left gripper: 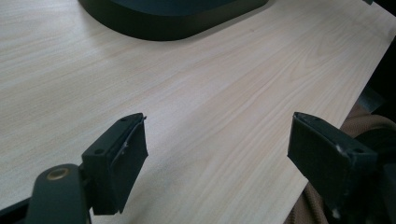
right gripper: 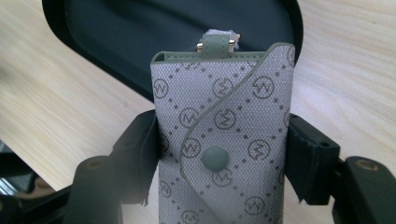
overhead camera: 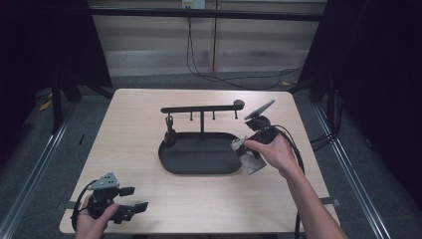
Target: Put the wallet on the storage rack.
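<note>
At the near left worktop point(overhead camera: 149, 199) edge, the left tongs point(overhead camera: 130, 201) rest spread, holding nothing. Farther right, the right tongs point(right gripper: 219, 158) pinch a grey patterned key pouch point(right gripper: 224, 135) by its sides, just beside the black oval tray point(overhead camera: 199, 154), with its hook stand point(overhead camera: 201, 108) beyond

**Count on the table**

I count one light wooden table point(overhead camera: 139, 199), one black oval tray point(overhead camera: 199, 159) with one black T-shaped hook rack point(overhead camera: 201, 108), one grey patterned snap-flap key pouch point(right gripper: 224, 135), and two black two-jaw grippers point(overhead camera: 130, 199) point(overhead camera: 247, 149).
</note>
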